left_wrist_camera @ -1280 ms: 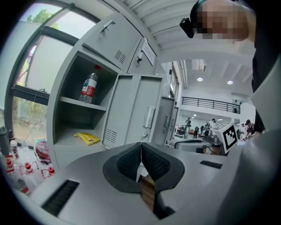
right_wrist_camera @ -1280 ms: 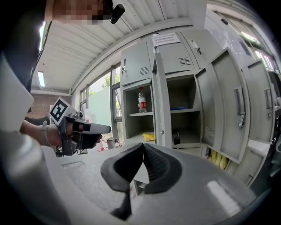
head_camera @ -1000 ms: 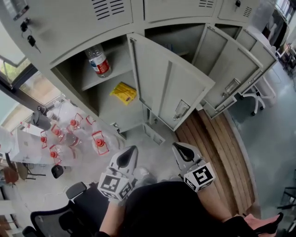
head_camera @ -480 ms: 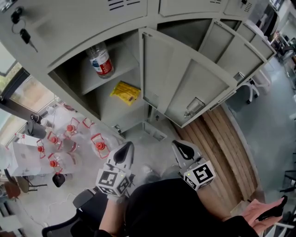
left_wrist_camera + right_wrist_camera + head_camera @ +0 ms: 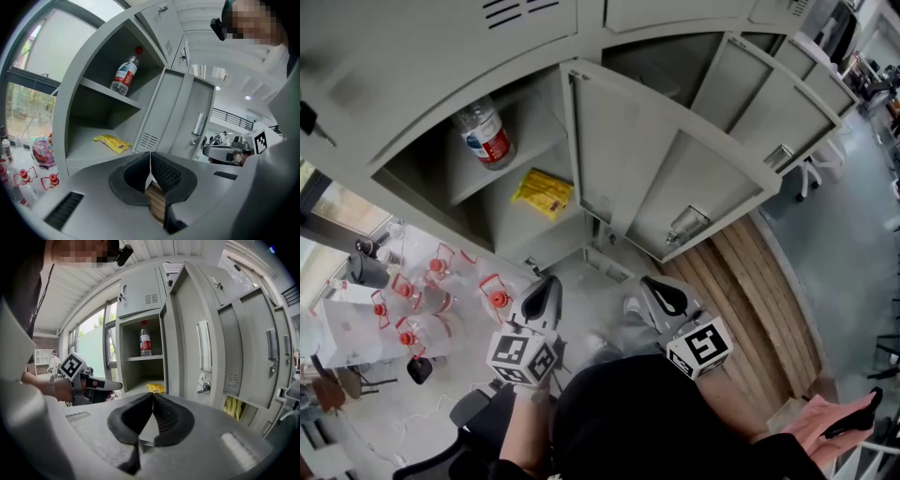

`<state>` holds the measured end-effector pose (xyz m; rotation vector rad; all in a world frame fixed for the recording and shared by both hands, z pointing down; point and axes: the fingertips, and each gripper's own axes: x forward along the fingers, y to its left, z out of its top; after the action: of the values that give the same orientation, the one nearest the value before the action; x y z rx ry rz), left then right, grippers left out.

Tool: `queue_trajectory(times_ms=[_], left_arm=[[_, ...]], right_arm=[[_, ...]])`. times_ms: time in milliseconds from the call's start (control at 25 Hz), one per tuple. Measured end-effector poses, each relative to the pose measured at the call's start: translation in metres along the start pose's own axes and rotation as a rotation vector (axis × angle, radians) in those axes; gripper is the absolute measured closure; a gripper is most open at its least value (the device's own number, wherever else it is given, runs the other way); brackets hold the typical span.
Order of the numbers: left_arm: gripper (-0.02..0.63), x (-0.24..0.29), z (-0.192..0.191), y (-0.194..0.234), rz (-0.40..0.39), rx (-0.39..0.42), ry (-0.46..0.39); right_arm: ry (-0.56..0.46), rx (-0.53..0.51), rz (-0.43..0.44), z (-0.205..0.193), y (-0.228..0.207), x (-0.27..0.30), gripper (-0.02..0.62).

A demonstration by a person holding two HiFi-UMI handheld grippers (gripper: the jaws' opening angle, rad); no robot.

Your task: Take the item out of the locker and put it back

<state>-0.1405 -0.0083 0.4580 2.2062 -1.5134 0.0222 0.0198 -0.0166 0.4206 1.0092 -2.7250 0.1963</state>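
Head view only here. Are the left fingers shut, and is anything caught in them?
Observer: The left gripper has its fingers together, with nothing between them.
Operator: And the right one?
Observer: The right gripper is the same: fingers shut, empty.
Operator: I can't see the bottle's top. Is it capped?
Observer: Yes, the bottle wears a red cap.

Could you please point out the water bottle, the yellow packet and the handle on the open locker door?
water bottle (image 5: 490, 143): head view, on its red label.
yellow packet (image 5: 543, 192): head view, its middle.
door handle (image 5: 686, 226): head view, the metal latch.
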Motion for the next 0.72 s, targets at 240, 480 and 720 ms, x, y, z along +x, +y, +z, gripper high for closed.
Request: queue_trajectory(times_ms=[240, 480, 720], left_arm=[[0.600, 0.029, 0.003, 0.012, 0.039, -0.006, 0.008], [0.600, 0.062, -0.004, 0.025, 0.096, 0.060, 0.050], [0.592, 0.088, -0.019, 0.048, 0.153, 0.104, 0.099]], right_arm=[[0.016, 0.003, 0.025, 0.000, -0.014, 0.013, 0.597], [0.023, 0.004, 0.044, 0.001, -0.025, 0.024, 0.597], [0.025, 0.000, 0.051, 0.001, -0.034, 0.034, 0.597]])
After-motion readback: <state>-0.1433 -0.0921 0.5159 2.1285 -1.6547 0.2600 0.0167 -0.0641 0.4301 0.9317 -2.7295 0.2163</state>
